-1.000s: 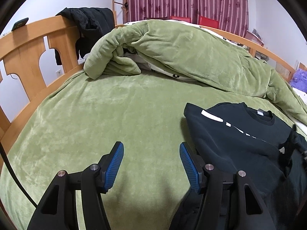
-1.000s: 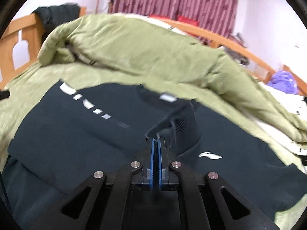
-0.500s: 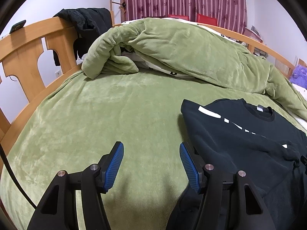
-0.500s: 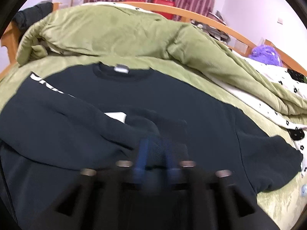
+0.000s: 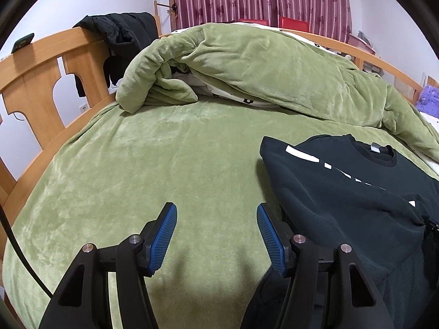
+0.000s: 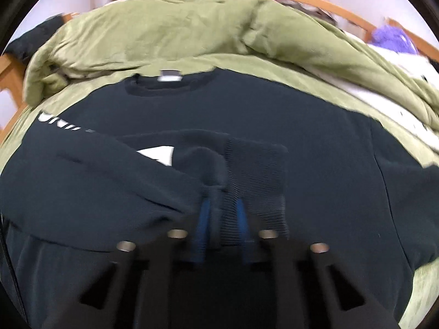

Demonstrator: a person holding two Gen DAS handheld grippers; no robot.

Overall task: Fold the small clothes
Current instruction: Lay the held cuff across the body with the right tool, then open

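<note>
**Left wrist view: fingers spread beside a half-folded sweatshirt**

Left wrist view shows the left gripper (image 5: 216,235) hanging over the green bed cover (image 5: 153,170) with its blue fingers (image 5: 164,235) spread wide and nothing between them. To their right lies the black sweatshirt (image 5: 337,200), collar away from the camera, one sleeve (image 5: 315,189) folded across its chest. Only this view takes in the wooden bed frame (image 5: 41,74), the black jacket (image 5: 123,33) draped over it and the bunched green duvet (image 5: 260,63) in sharp detail.

The right wrist view, blurred by motion, looks down on the whole sweatshirt (image 6: 274,115) and shows what the other hides: the ribbed cuff (image 6: 255,181) of the folded sleeve lying between the parted fingers (image 6: 201,219) of the right gripper (image 6: 222,219), which no longer clamp it.

A second ago those fingers were pressed shut on the cuff, held up off the chest; now the sleeve rests flat. The left gripper is unchanged
</note>
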